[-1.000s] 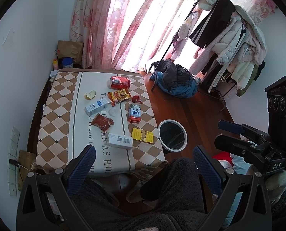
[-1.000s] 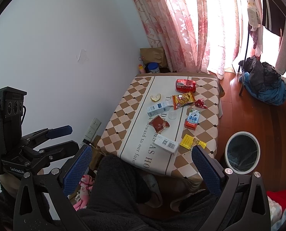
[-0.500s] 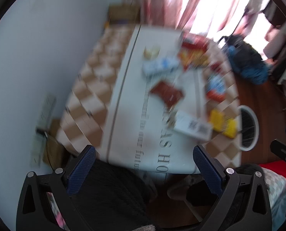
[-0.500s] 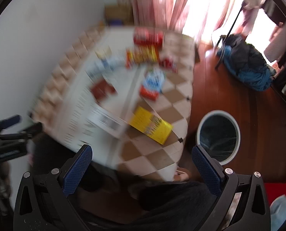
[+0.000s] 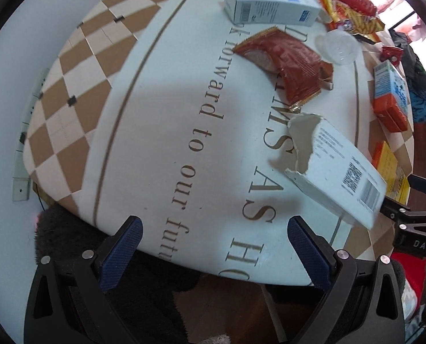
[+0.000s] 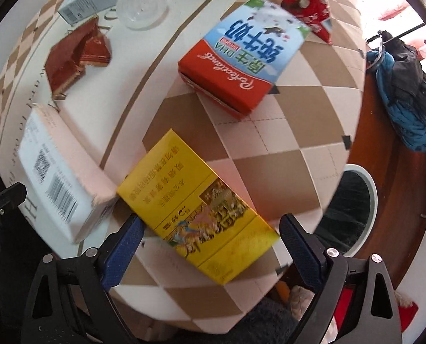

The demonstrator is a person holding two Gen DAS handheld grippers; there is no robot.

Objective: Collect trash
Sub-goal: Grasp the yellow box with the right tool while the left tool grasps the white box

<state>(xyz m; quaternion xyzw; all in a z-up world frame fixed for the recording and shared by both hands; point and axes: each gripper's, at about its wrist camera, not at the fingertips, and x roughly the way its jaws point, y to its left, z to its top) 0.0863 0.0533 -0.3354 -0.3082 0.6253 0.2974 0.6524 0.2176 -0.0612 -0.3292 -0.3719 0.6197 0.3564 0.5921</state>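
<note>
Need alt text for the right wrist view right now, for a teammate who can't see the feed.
The open right gripper hovers low over a yellow box at the table's near edge, not yet gripping it. A torn white carton lies to its left, a red-and-blue milk carton beyond, and a white-rimmed bin stands on the floor to the right.

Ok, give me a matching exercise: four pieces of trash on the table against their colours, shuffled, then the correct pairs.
Things:
1. cigarette pack
2. milk carton
3. torn box
4. plastic cup

Colours:
A. clear
B. white with a barcode
C. yellow
D. blue and red

Pairs: 1-C, 2-D, 3-B, 4-A
</note>
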